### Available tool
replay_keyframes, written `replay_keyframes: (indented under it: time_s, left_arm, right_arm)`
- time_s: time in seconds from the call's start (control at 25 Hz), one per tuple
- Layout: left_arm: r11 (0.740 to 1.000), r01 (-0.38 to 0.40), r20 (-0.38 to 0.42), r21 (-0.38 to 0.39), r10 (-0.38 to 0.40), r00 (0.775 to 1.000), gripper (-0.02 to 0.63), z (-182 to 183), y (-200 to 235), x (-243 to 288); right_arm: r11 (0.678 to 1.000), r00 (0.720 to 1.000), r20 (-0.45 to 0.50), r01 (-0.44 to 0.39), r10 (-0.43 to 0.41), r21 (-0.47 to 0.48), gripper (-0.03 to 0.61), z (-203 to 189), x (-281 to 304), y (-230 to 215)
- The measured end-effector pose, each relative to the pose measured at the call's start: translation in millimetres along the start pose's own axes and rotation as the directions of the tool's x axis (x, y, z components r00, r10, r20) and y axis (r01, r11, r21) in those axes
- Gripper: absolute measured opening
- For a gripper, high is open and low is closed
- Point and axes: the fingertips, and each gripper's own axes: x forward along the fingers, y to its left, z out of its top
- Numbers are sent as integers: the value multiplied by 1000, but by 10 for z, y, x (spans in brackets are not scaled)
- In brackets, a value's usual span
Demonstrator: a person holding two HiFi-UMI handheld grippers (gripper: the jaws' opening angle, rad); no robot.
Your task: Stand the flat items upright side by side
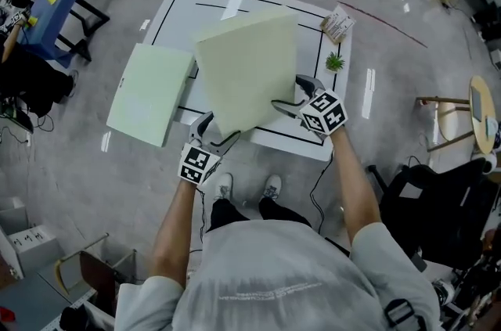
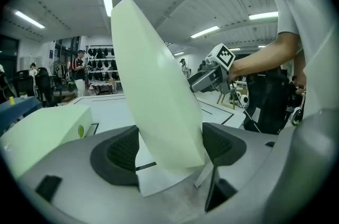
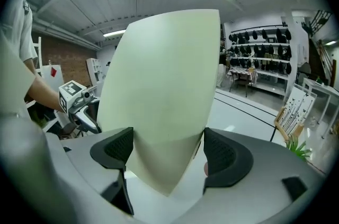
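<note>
A large pale green flat pad [image 1: 246,67] is held tilted in the air above the white table [image 1: 258,5]. My left gripper [image 1: 215,135] is shut on its near-left corner, and the pad [image 2: 153,90] fills the gap between those jaws. My right gripper [image 1: 286,106] is shut on its near-right edge, where the pad [image 3: 159,90] likewise sits between the pads. A second pale green flat pad [image 1: 150,93] lies flat at the table's left edge, overhanging it. That same second pad [image 2: 39,135] appears low at the left in the left gripper view.
A small green plant [image 1: 335,62] and a card stand [image 1: 337,24] sit at the table's right edge. Black lines mark the tabletop. A blue table [image 1: 59,1] and chairs stand far left, a wooden stool [image 1: 470,114] at right. Several people stand in the background.
</note>
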Motion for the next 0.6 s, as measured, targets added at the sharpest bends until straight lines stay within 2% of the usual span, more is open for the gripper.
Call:
replay_keyframes:
  time_s: [0.08, 0.24, 0.4, 0.48, 0.6]
  left_arm:
    - [1000, -17, -12, 11, 17, 1000, 376, -38, 0, 19]
    - [995, -45, -55, 89, 50, 997, 376, -216, -55, 72]
    - [993, -63, -91, 97, 72, 993, 376, -377, -76, 69]
    - [991, -91, -96, 103, 101, 990, 376, -399, -41, 55]
    - [978, -138, -96, 159, 155, 983, 376, -397, -33, 65]
  right_arm:
    - [1000, 1000, -3, -4, 4, -25, 408, 15, 31, -15]
    - [992, 1000, -24, -13, 10, -126, 408, 58, 83, -57]
    - [982, 999, -37, -36, 30, -187, 409, 94, 190, -62]
    - [977, 998, -37, -50, 43, -208, 410, 130, 253, -47]
    - [969, 998, -26, -59, 54, -240, 408, 156, 278, -59]
